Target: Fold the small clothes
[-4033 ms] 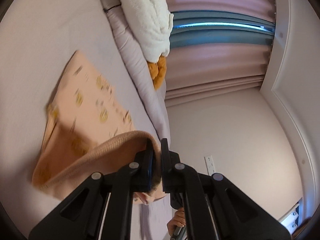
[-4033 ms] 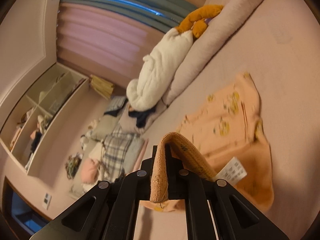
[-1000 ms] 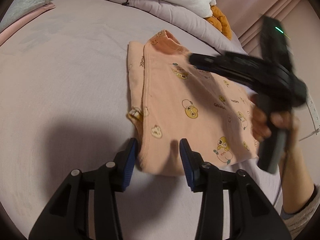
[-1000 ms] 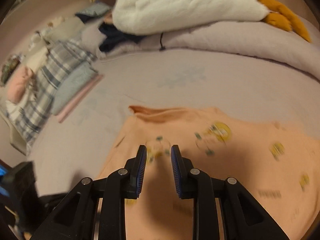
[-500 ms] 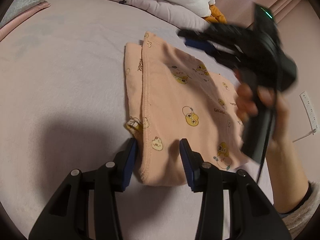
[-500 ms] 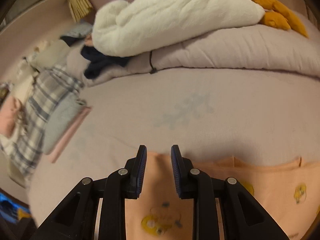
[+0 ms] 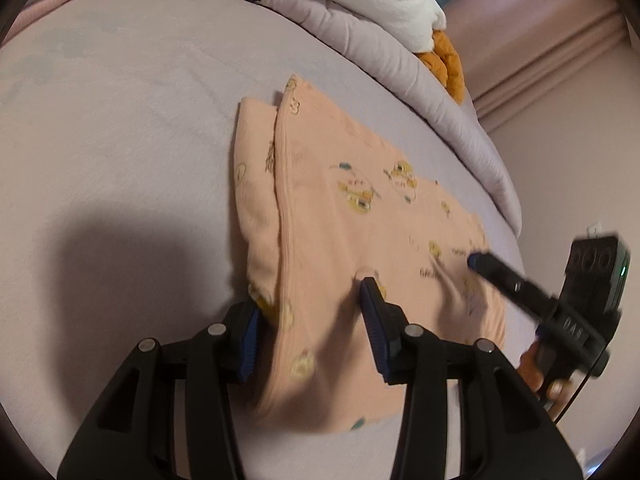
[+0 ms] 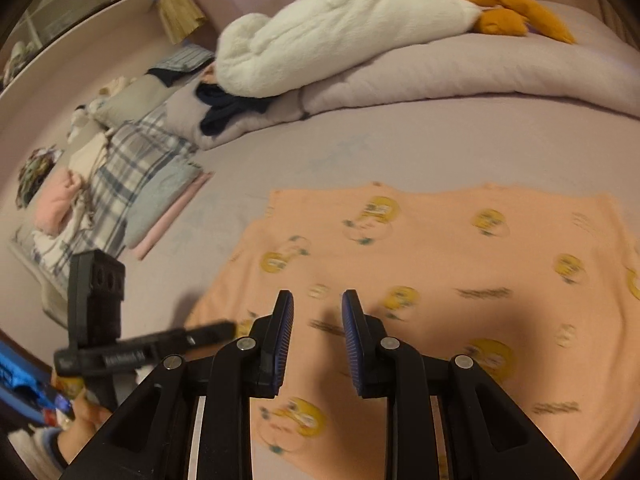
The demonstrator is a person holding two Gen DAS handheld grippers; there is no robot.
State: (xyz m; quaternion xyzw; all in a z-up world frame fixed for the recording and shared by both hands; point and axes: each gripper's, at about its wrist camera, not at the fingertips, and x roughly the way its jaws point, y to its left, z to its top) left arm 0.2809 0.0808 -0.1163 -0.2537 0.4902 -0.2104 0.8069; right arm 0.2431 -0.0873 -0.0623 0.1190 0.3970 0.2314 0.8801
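Lying flat on the pale lilac bed sheet (image 7: 120, 128) is a folded peach baby garment (image 7: 360, 216) printed with little yellow cartoon characters. From the left wrist camera its long axis runs from near the camera diagonally up and away, with the far narrow end pointing toward the rolled duvet (image 7: 400, 64) at the back of the bed. One folded layer sits on top, and a narrower strip of the layer underneath peeks out along its left edge.

Left gripper (image 7: 308, 320) is down at the near end of the garment, jaws apart and straddling the folded edge, the cloth runs between them but the pads aren't pinching it as far as I can see. Right gripper (image 8: 316, 332) hovers over the garment's near side in its own view, jaws narrowly apart with nothing between them; in the left view its blue tip sits at the garment's right edge.

A white plush goose (image 8: 328, 28) with orange feet lies along the duvet, and a stack of plaid and pink folded laundry (image 8: 120, 184) sits off to the left
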